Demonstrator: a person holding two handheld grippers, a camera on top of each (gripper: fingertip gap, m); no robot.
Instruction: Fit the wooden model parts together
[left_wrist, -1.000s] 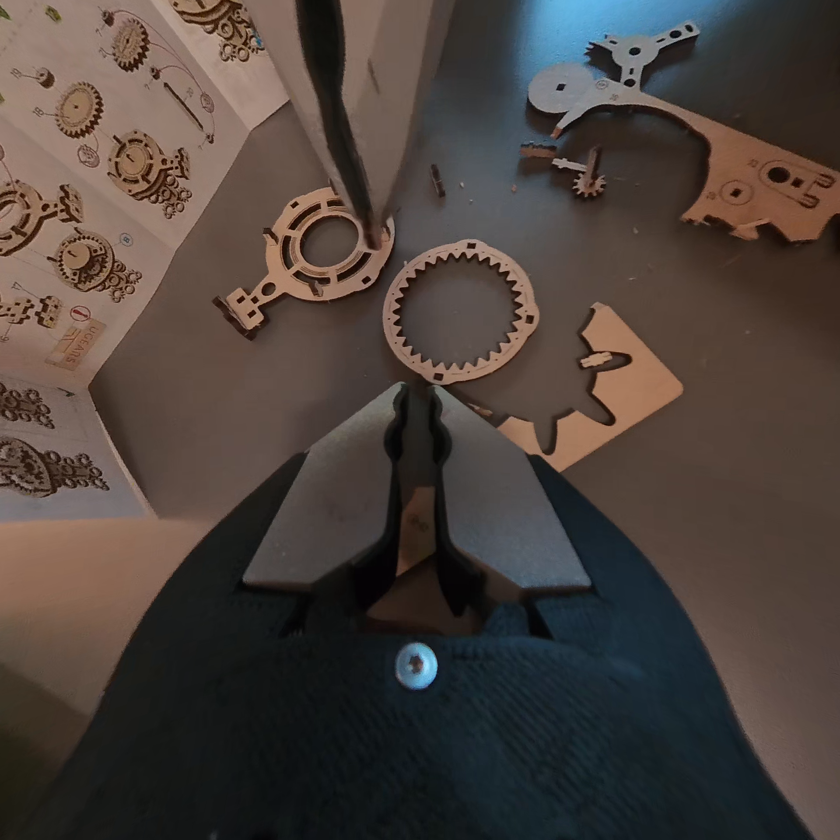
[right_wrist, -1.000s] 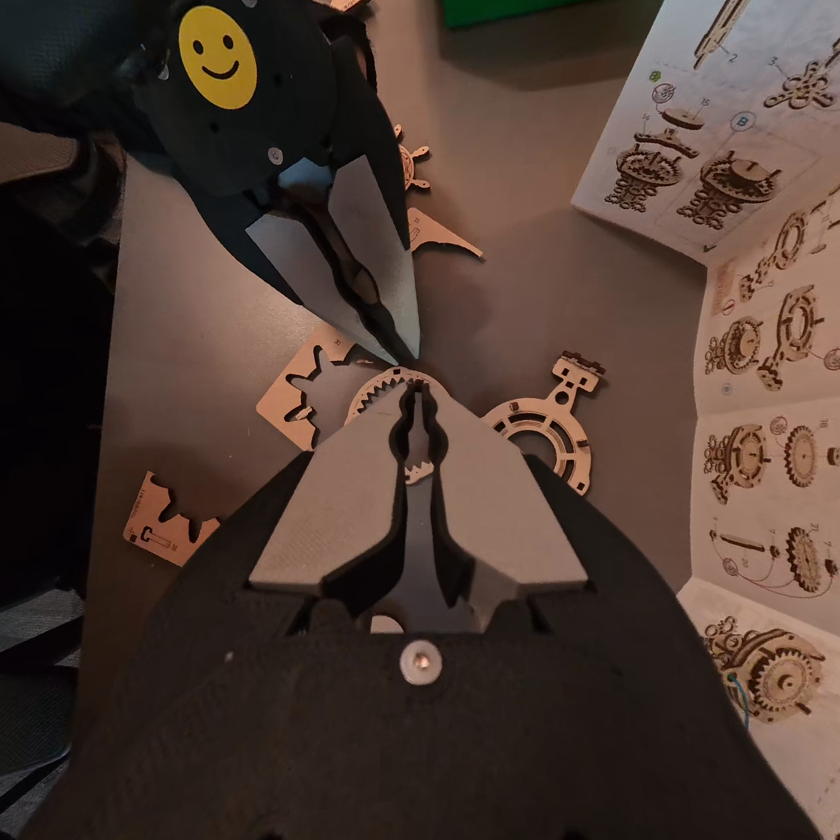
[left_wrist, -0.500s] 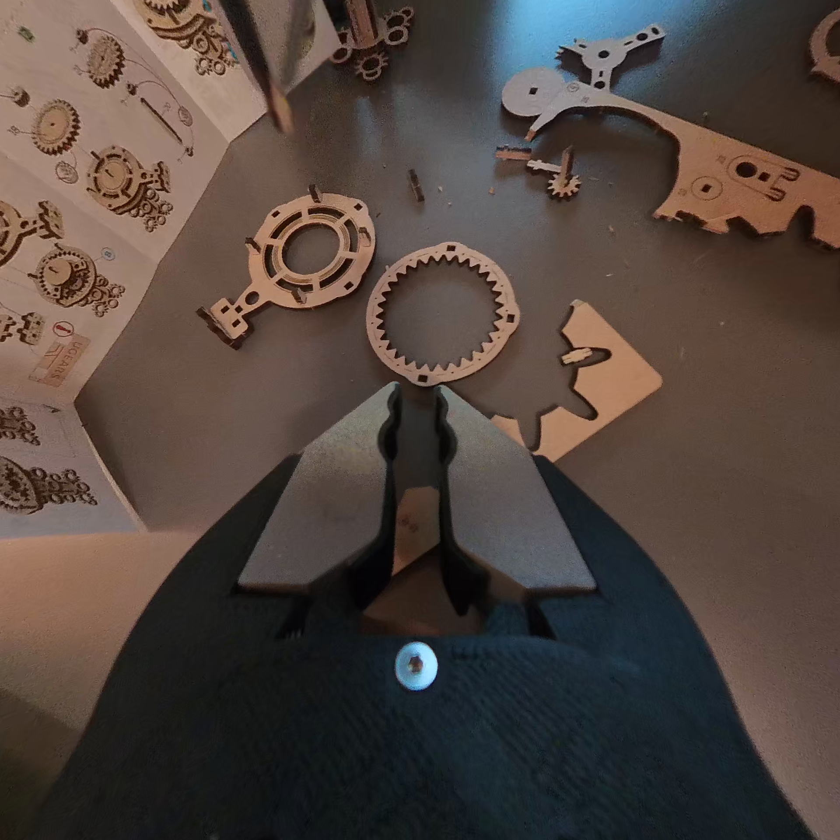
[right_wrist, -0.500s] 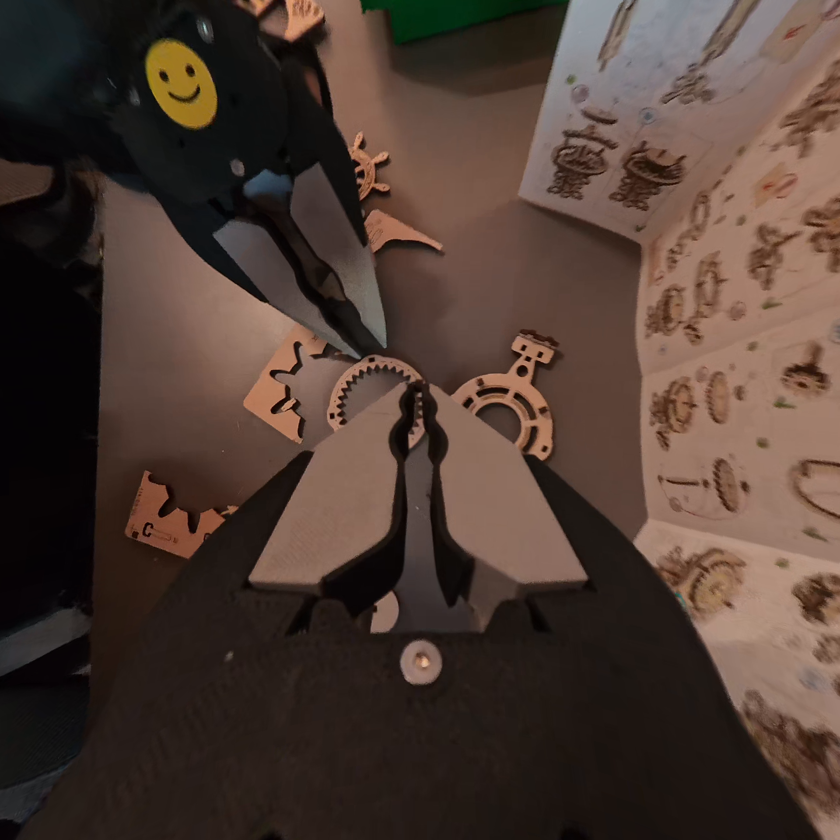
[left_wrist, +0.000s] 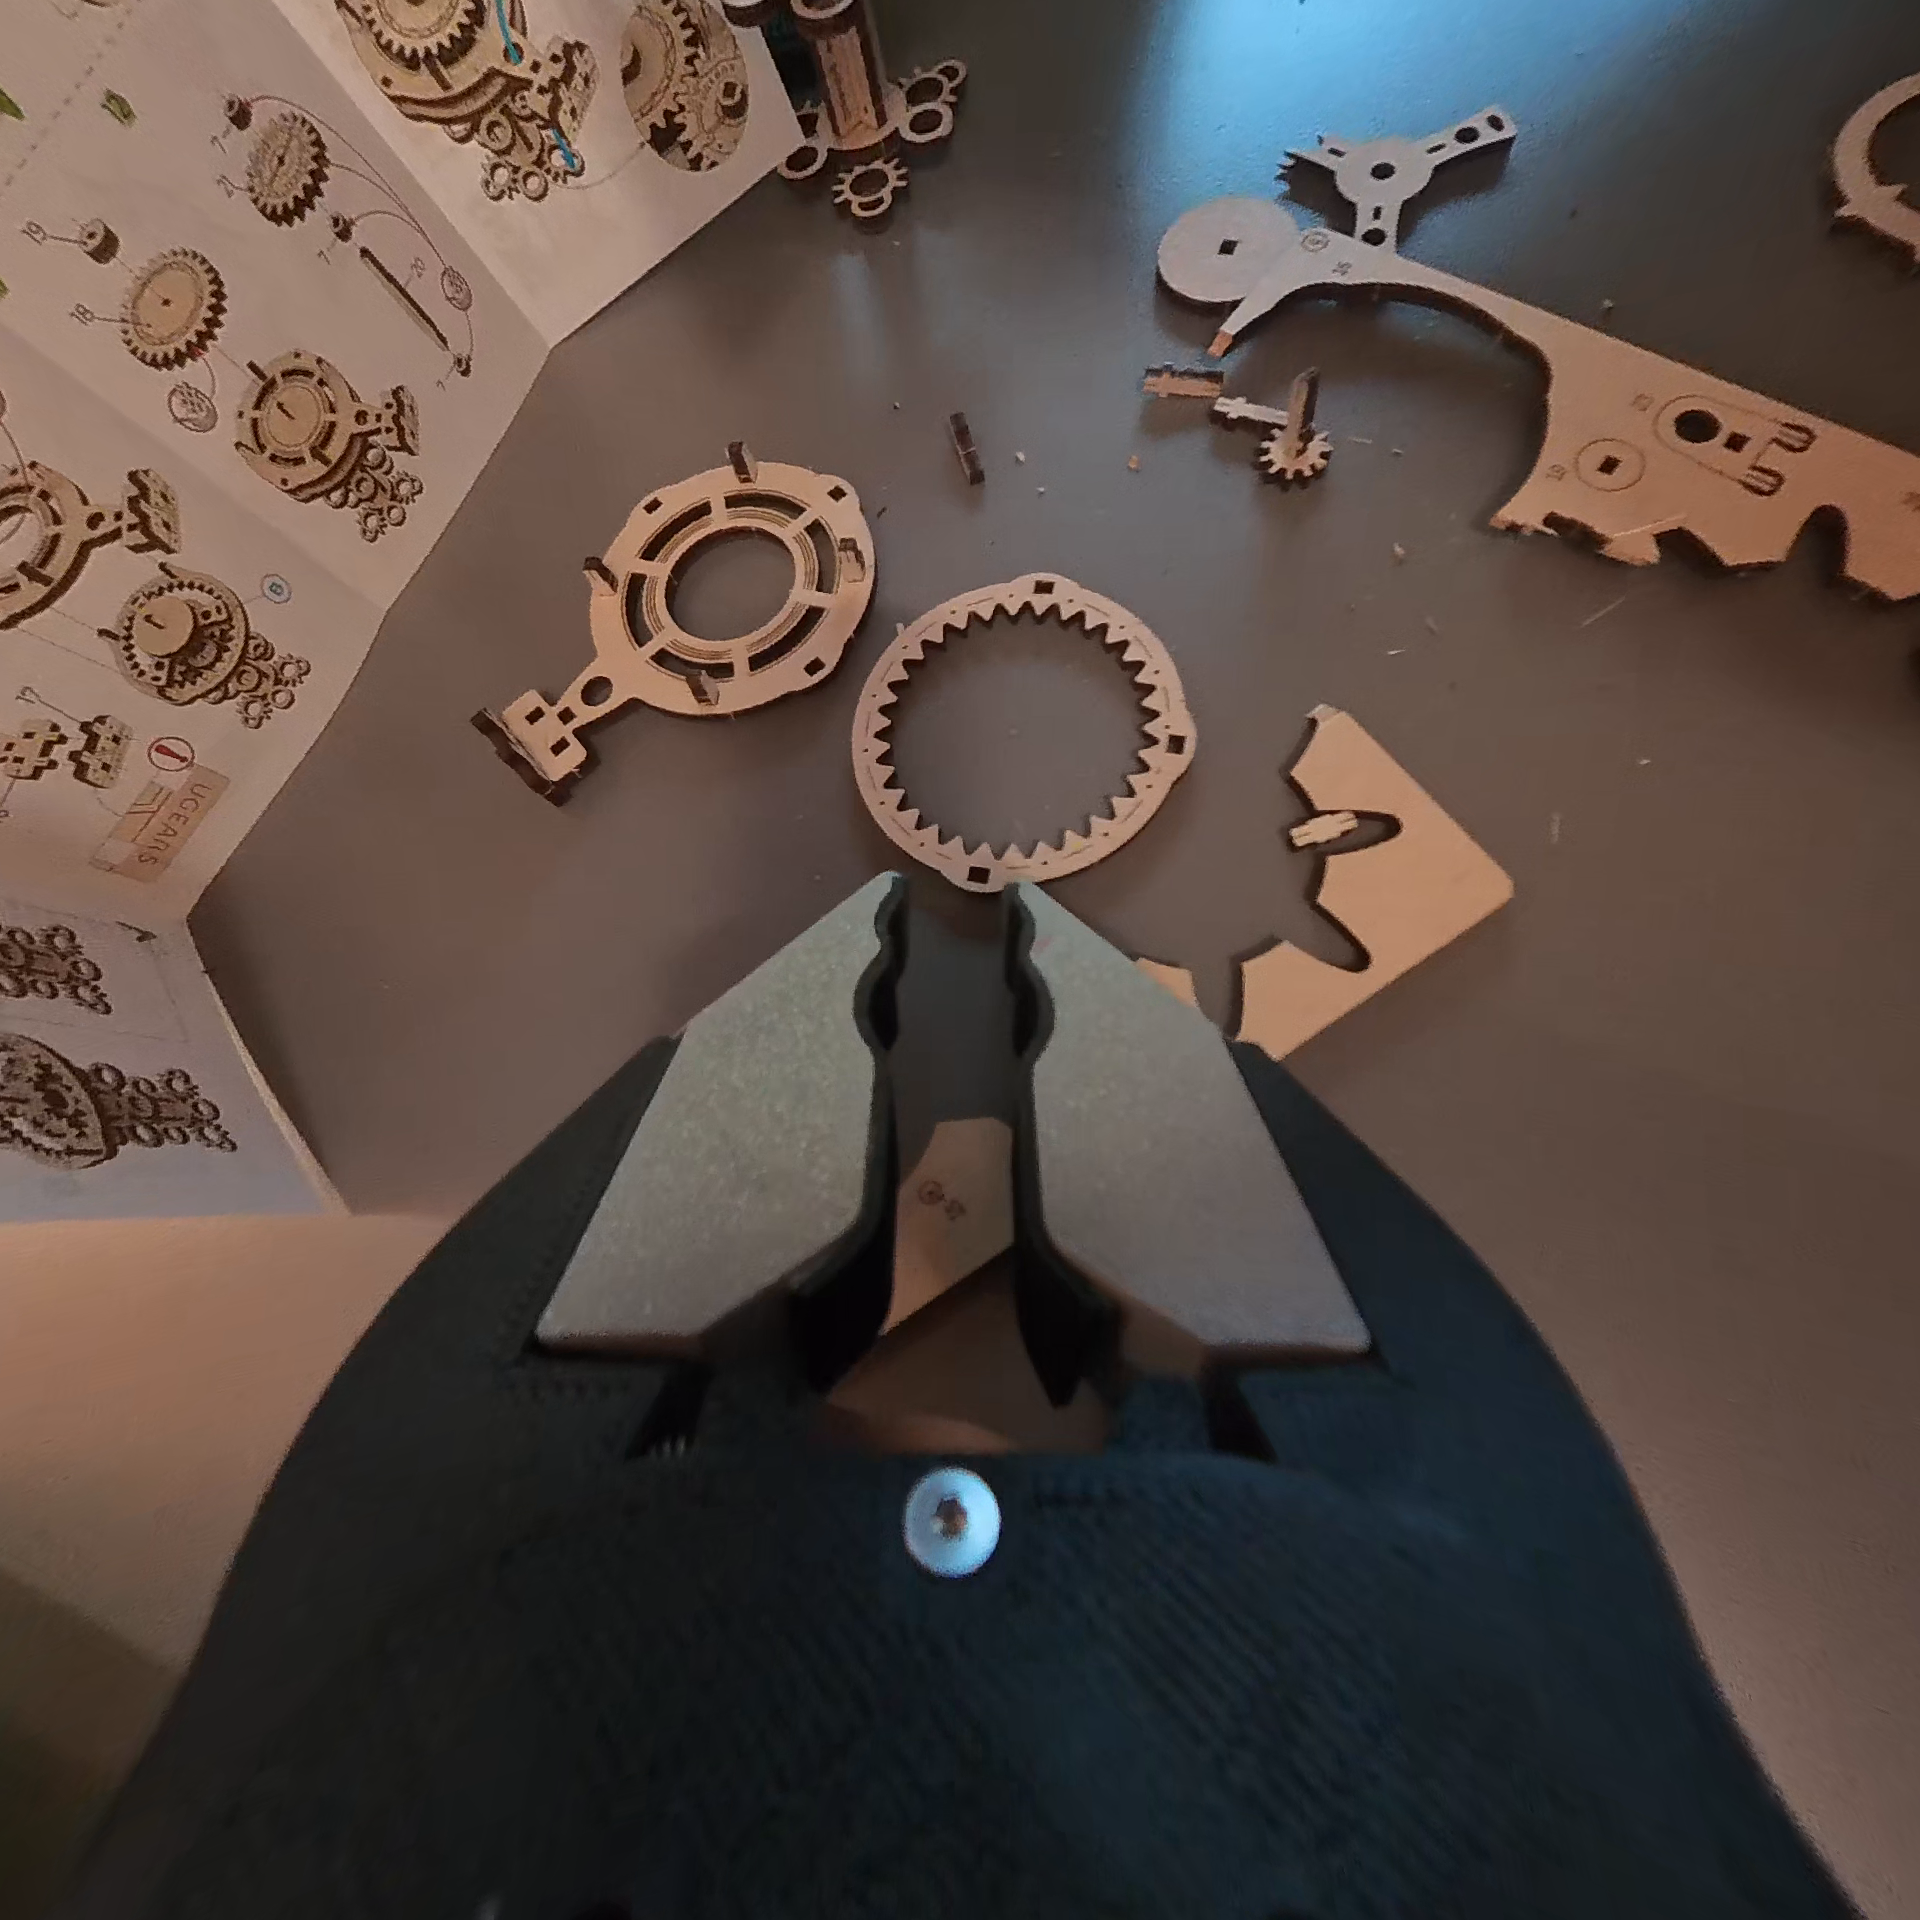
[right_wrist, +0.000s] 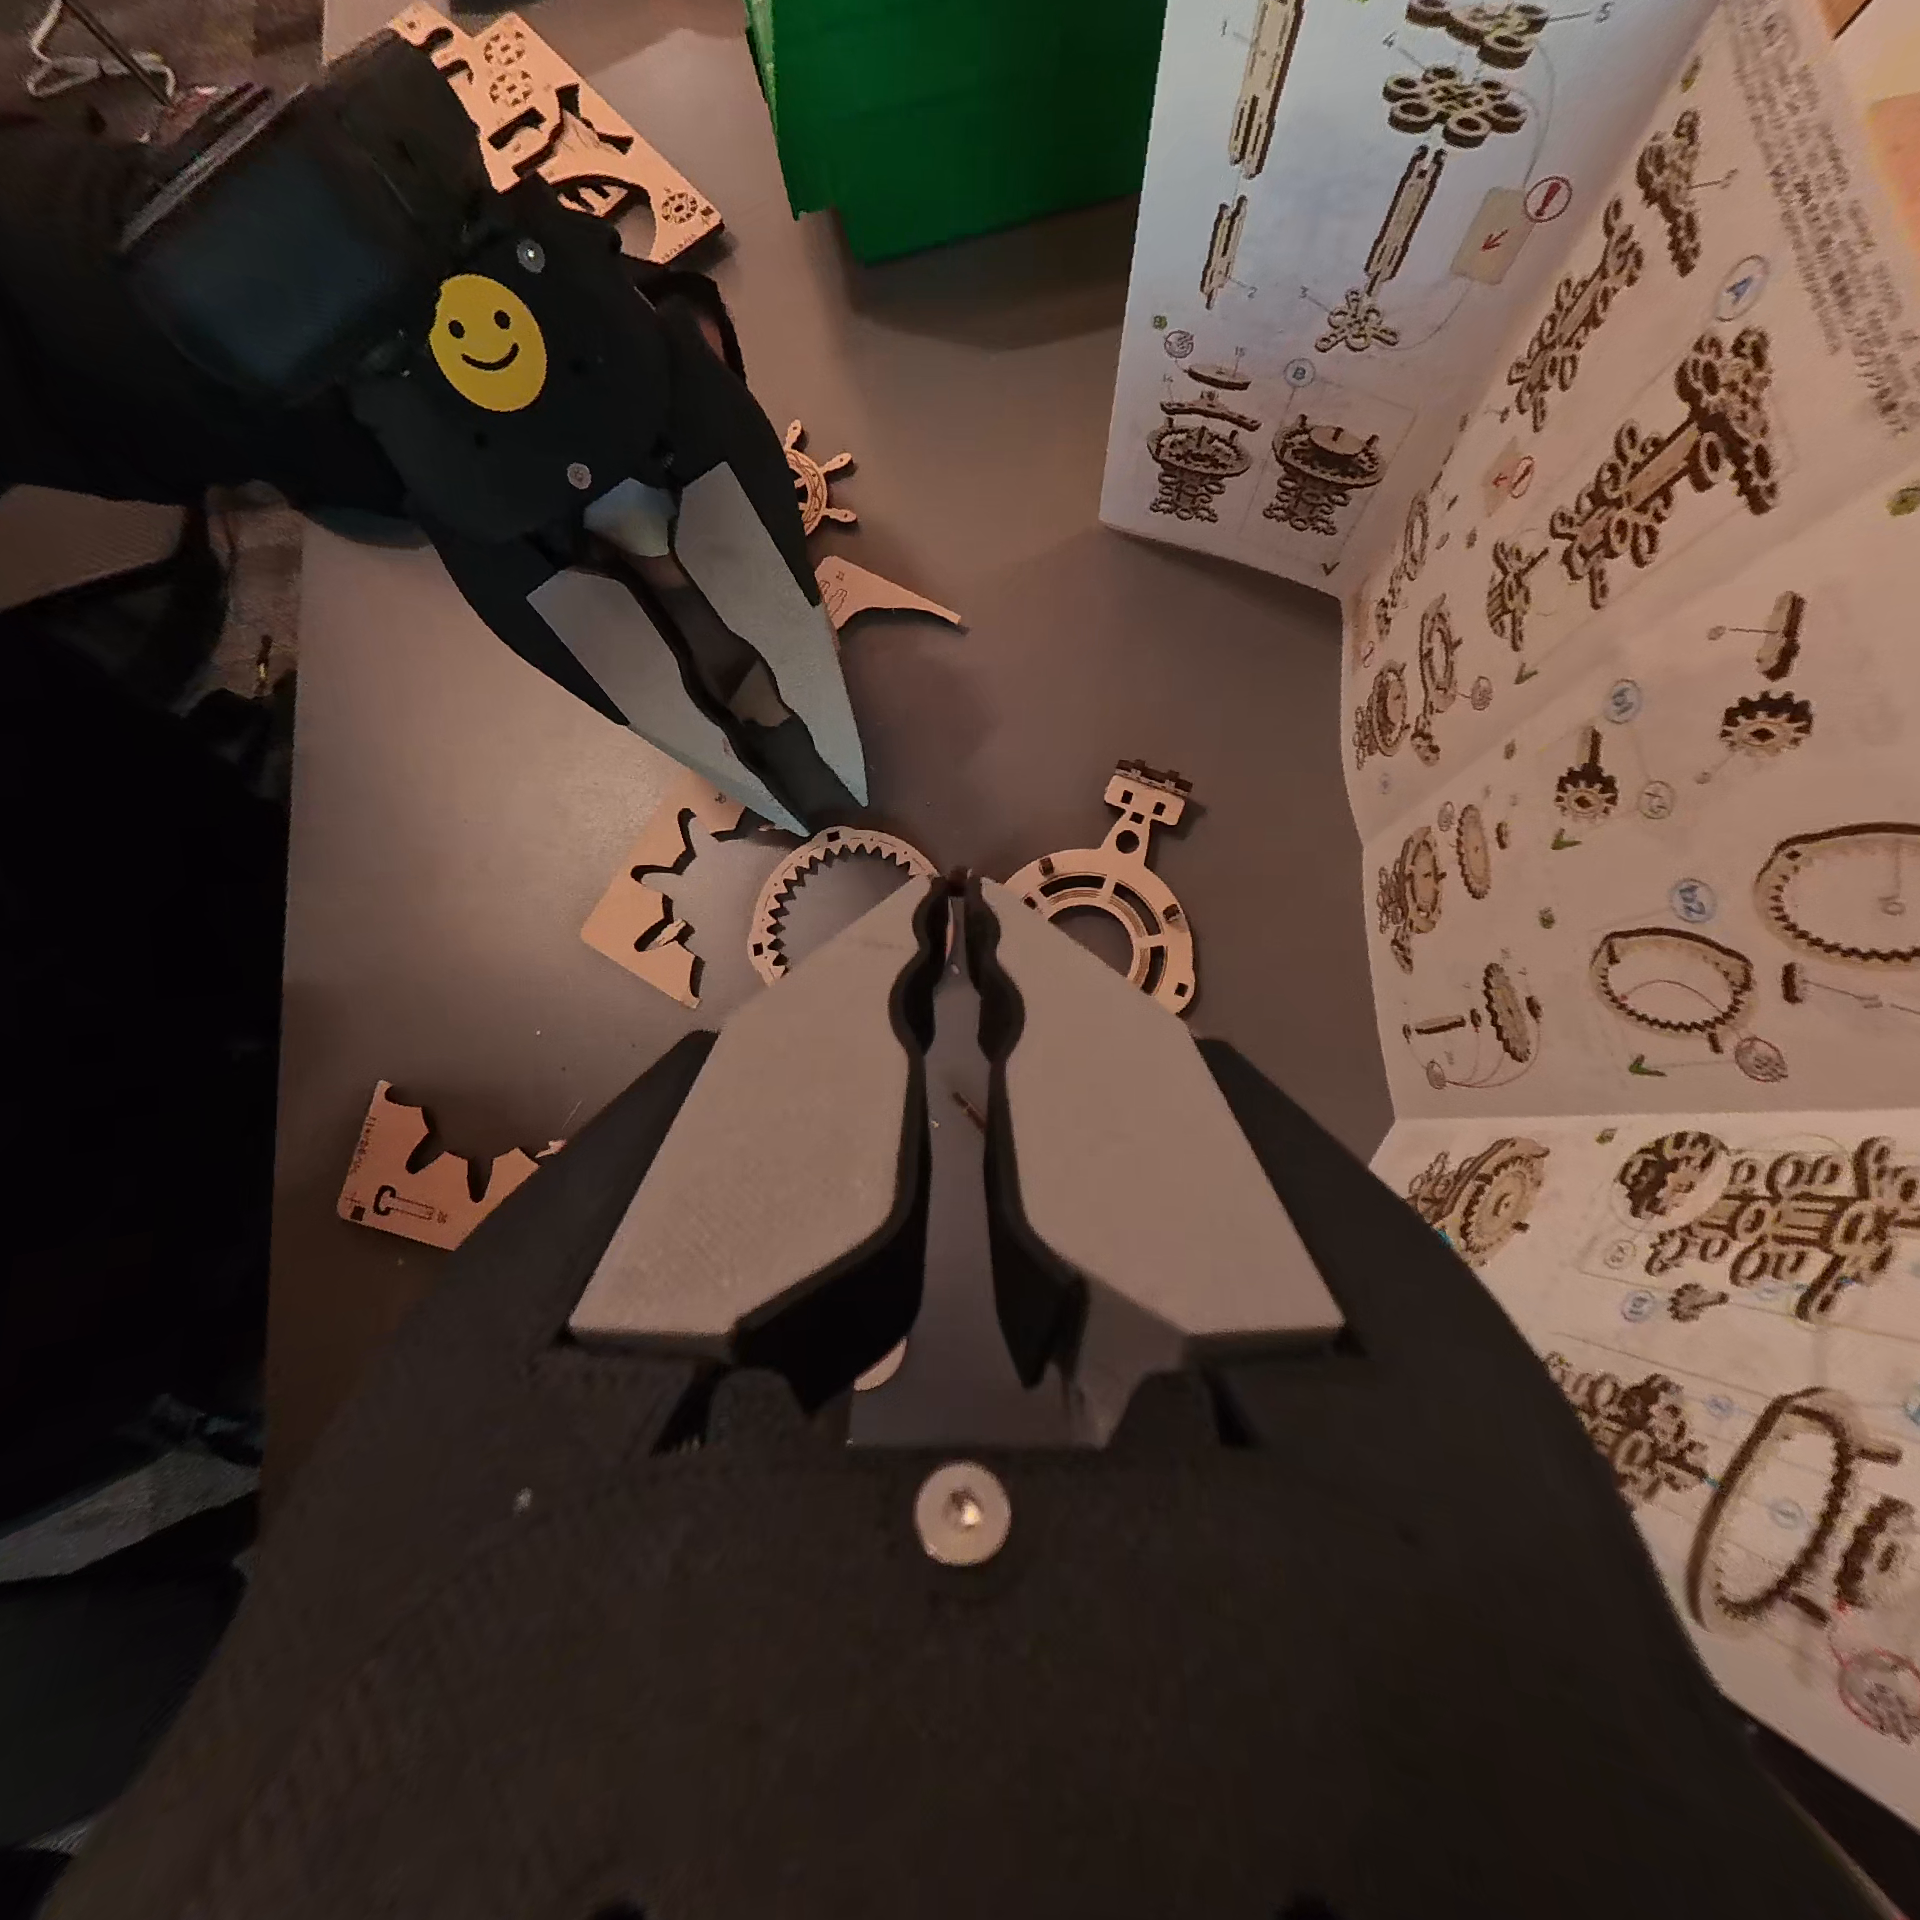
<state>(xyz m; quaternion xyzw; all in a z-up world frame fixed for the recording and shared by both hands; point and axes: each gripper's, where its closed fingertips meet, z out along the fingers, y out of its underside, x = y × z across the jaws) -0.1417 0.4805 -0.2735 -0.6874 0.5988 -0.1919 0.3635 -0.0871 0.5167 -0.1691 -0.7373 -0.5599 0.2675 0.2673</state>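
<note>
A wooden ring with inner teeth (left_wrist: 1023, 732) lies flat on the dark table, just past my left gripper (left_wrist: 953, 899), which is open and empty. Left of the ring lies a round wooden frame part with a handle (left_wrist: 727, 613), with small pegs standing up in it. In the right wrist view the frame (right_wrist: 1117, 914) and the ring (right_wrist: 831, 862) lie just past my right gripper (right_wrist: 953, 883), whose jaws are closed to a thin gap above the table. The left gripper (right_wrist: 826, 812) shows there too, tips apart at the ring's far edge.
An instruction sheet (left_wrist: 156, 416) stands along the left, also seen in the right wrist view (right_wrist: 1558, 623). Offcut sheets (left_wrist: 1382, 883) (left_wrist: 1662, 436) lie to the right. A loose peg (left_wrist: 966, 447), a small gear (left_wrist: 1294, 442), an assembled piece (left_wrist: 862, 94) and a green box (right_wrist: 956, 104) are nearby. Across from one pair of fingers to the other is roughly 12 cm. The loose peg (left_wrist: 966, 447) sits 11 cm or so from the ends of my left fingers.
My right gripper has lifted off the frame part and left the left wrist view. My left gripper has opened a little wider. The ring and frame have not moved.
</note>
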